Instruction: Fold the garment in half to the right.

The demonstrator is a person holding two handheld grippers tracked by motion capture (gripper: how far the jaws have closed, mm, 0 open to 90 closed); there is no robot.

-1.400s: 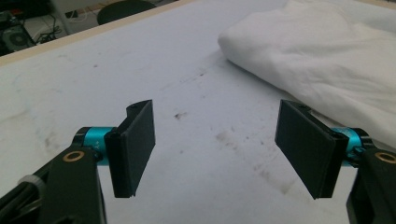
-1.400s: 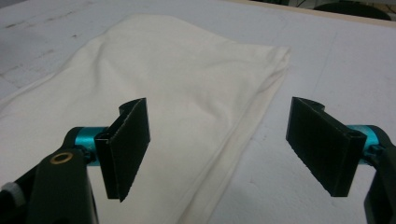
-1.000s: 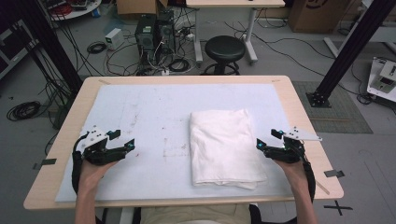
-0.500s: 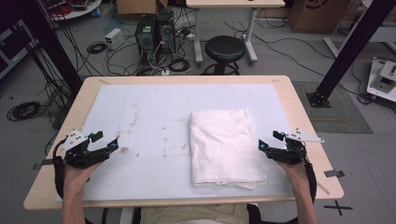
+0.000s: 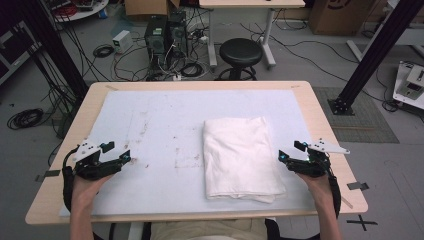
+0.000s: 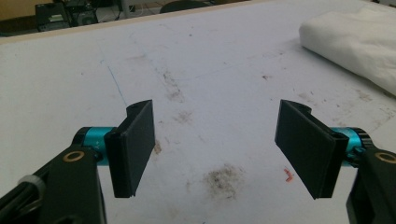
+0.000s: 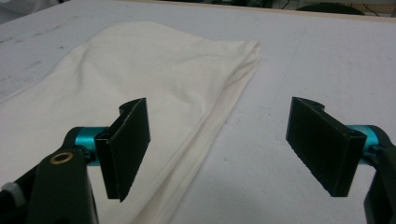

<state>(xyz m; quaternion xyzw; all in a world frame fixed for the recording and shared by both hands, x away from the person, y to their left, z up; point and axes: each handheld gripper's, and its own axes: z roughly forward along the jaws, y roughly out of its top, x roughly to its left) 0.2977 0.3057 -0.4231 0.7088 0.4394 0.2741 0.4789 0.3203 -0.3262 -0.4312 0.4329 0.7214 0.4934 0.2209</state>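
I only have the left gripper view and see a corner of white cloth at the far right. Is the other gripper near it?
Observer: Yes, the right gripper sits beside the folded cloth's right edge, jaws open, holding nothing.
Operator: Is the cloth flat or bunched?
Observer: Folded into a neat rectangle lying flat on the white mat.
Operator: Where am I relative to it?
Observer: Your left gripper is over the mat's left side, apart from the cloth, with bare stained mat between.
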